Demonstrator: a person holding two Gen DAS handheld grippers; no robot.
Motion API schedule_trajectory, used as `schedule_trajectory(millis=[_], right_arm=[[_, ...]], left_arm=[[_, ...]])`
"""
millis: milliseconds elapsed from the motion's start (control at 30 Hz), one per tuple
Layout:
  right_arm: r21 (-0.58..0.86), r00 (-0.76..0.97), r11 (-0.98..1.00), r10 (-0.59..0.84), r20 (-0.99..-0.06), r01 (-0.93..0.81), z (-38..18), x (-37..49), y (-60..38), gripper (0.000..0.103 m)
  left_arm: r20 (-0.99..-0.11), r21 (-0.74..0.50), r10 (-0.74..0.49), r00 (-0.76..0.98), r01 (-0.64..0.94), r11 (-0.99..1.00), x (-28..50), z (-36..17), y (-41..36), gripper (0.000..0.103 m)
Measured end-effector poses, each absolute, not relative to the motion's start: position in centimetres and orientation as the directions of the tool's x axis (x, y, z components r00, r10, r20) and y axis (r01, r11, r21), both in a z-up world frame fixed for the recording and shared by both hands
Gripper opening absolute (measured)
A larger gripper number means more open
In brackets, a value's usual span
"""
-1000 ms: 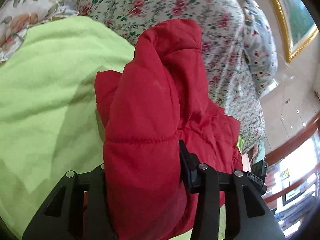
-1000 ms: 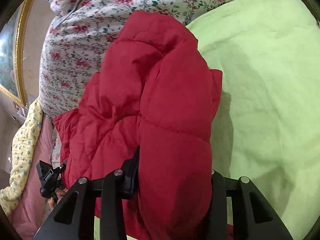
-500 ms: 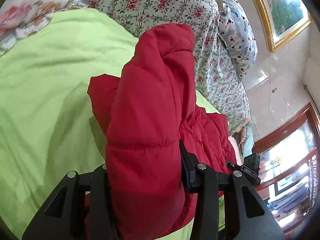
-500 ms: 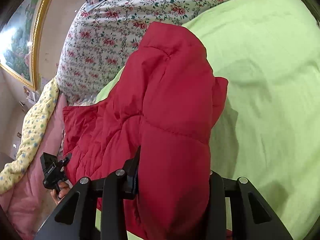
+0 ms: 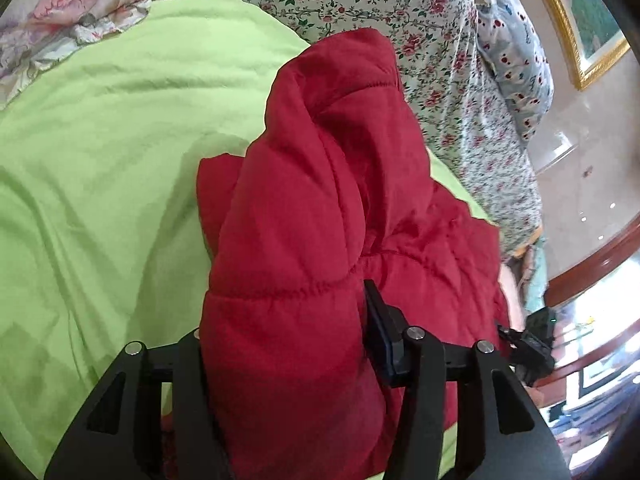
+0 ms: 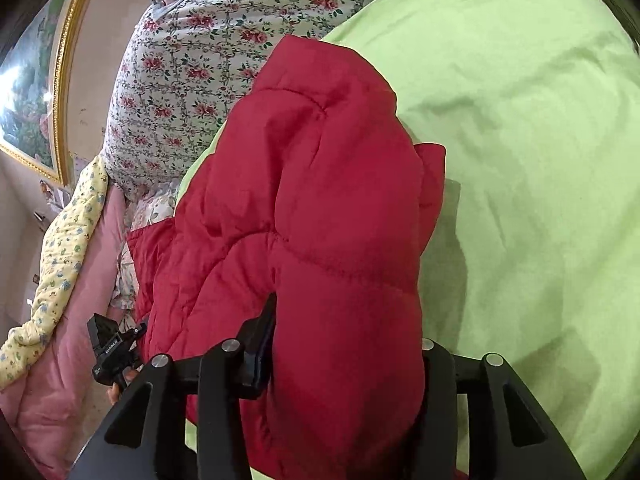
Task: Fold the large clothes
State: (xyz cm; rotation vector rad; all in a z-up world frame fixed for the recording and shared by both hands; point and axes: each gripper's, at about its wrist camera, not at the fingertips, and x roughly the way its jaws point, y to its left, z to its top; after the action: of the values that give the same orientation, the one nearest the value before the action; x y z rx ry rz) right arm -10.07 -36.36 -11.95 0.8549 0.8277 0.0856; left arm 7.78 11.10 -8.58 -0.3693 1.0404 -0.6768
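Observation:
A red quilted puffer jacket (image 5: 312, 184) hangs bunched over a lime green bed cover (image 5: 100, 152). My left gripper (image 5: 284, 320) is shut on a thick padded fold of it, with the fabric swelling out between the jaws and hiding the fingertips. My right gripper (image 6: 348, 328) is shut on another thick fold of the same jacket (image 6: 320, 184) above the green cover (image 6: 520, 120). The jacket spans between the two grippers. The right gripper also shows at the edge of the left wrist view (image 5: 532, 352), and the left gripper at the edge of the right wrist view (image 6: 112, 348).
A floral quilt (image 5: 400, 12) lies behind the green cover, with a spotted pillow (image 5: 516, 52) and a gold-framed painting (image 5: 580, 20) on the wall. A pink blanket (image 6: 60, 340) and yellow patterned cloth (image 6: 68, 240) lie at the bed's side.
Both grippers keep hold of the jacket and have carried it forward over the green cover. More green cover now shows beside and behind the jacket in both views.

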Motion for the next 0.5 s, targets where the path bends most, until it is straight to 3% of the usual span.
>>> schedule_trajectory(millis=[33, 100, 167, 300, 367, 500], right_arm=[[0.697, 0.692, 0.671, 0.379, -0.614, 0.251, -12.1, -10.0, -36.4, 0.049], [0.696, 0.69, 0.672, 0.378, -0.618, 0.255, -12.2, -10.2, -36.4, 0.051], [0.682, 0.686, 0.684, 0.366, -0.629, 0.26, -12.0, -10.2, -36.3, 0.058], [0.615, 0.673, 0.735, 0.303, -0.675, 0.286, -11.2, -10.3, -36.1, 0.073], [0.573, 0.67, 0.76, 0.256, -0.697, 0.307, -10.7, -10.5, -36.2, 0.086], [0.494, 0.685, 0.798, 0.147, -0.714, 0.344, -9.0, -10.8, -36.7, 0.091]], left_arm=[[-0.671, -0.567, -0.659, 0.339, 0.339, 0.751, 7.7, -8.6, 11.0, 0.055], [-0.702, -0.511, -0.609, 0.37, 0.334, 0.792, 7.6, -8.5, 10.5, 0.072], [-0.727, -0.453, -0.553, 0.408, 0.321, 0.832, 7.4, -8.3, 10.4, 0.081], [-0.737, -0.365, -0.481, 0.476, 0.318, 0.875, 6.7, -6.9, 10.4, 0.084], [-0.737, -0.311, -0.431, 0.521, 0.304, 0.9, 6.3, -5.9, 10.5, 0.088], [-0.716, -0.278, -0.389, 0.58, 0.273, 0.921, 6.2, -4.4, 10.8, 0.089]])
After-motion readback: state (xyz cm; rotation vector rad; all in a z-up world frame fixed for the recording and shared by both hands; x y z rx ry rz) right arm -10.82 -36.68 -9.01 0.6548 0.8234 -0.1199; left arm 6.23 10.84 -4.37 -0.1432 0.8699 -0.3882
